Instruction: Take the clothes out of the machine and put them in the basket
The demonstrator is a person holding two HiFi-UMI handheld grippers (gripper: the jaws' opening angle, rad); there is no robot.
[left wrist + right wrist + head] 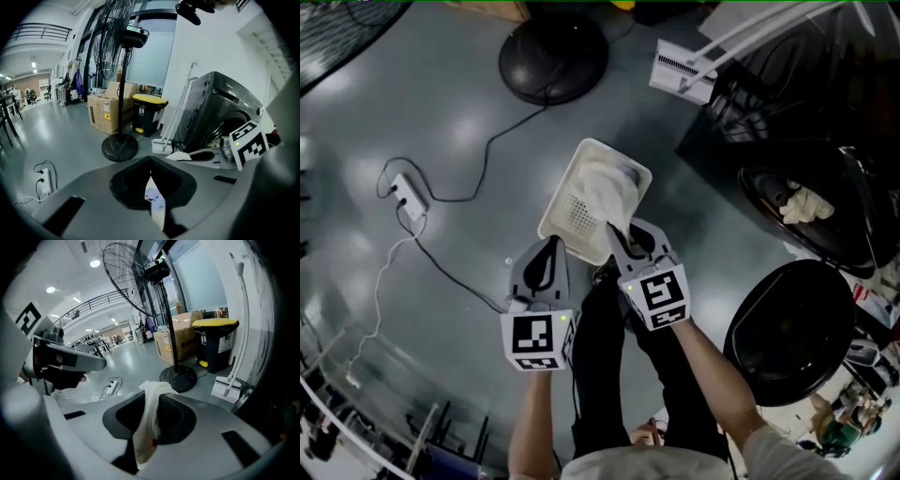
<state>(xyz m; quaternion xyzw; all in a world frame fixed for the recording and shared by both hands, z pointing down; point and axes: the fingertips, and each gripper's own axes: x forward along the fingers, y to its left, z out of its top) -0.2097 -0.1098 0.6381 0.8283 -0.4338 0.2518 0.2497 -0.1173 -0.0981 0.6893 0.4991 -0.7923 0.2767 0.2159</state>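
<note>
A white basket stands on the grey floor just ahead of both grippers, with pale cloth inside. My right gripper is shut on a cream cloth that trails from its jaws into the basket. In the right gripper view the same cloth is pinched between the jaws and drapes over their tip. My left gripper hovers at the basket's near edge with its jaws together. A white sliver shows in their slit; I cannot tell what it is. The washing machine stands at right, door open, more clothes inside.
A fan's round base sits beyond the basket. A power strip and its cables lie on the floor at left. A white dustpan leans beside the machine. The person's legs stand just behind the grippers.
</note>
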